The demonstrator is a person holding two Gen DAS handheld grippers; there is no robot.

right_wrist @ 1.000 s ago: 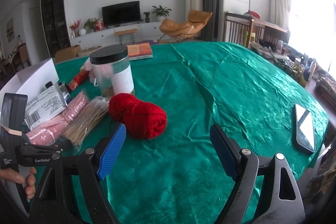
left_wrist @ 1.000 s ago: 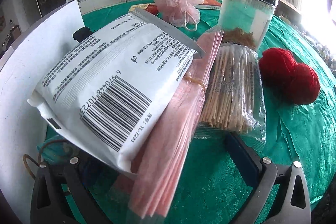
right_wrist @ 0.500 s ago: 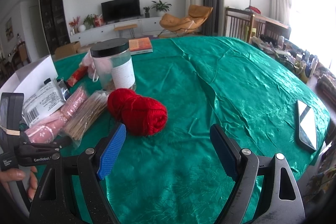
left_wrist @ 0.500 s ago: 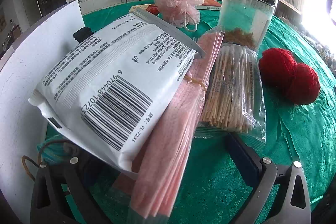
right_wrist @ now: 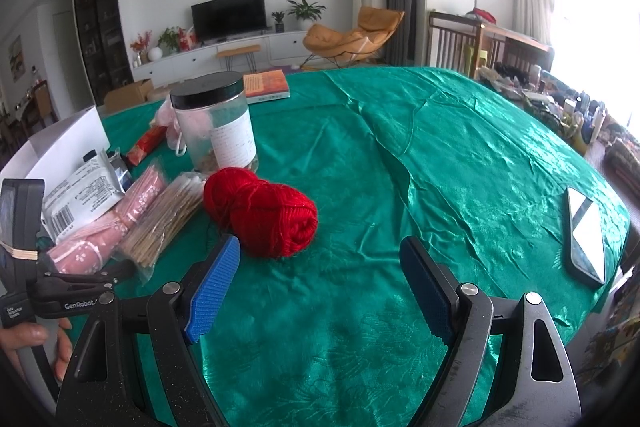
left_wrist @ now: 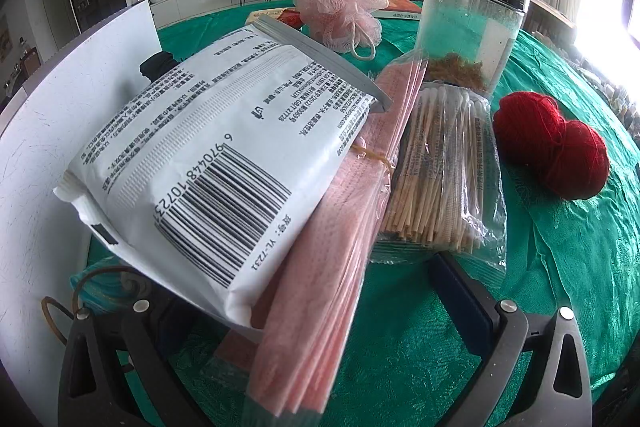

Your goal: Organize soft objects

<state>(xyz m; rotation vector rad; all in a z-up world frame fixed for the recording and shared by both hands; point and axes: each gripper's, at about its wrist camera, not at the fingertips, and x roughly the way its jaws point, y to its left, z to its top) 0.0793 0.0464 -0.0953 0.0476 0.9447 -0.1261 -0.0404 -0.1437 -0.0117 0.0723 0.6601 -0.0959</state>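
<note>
Little has shifted since earlier; right gripper [right_wrist: 316,287] is held wide above red yarn [right_wrist: 262,211], lying lower-left to right; left gripper [left_wrist: 304,311] seemingly spread around the "YL-7231" white packet [left_wrist: 216,163]

Red yarn ahead of parted blue pads

The right gripper [right_wrist: 320,283] hangs wide apart over the green tablecloth [right_wrist: 460,163]; the red yarn [right_wrist: 262,213] lies just beyond its left pad.

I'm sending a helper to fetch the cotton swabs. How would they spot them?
On the green tablecloth, find the black-lidded jar. In front of it, between the red yarn and the pink packet, lies the swab bag: the only clear bag of thin wooden sticks.
</note>
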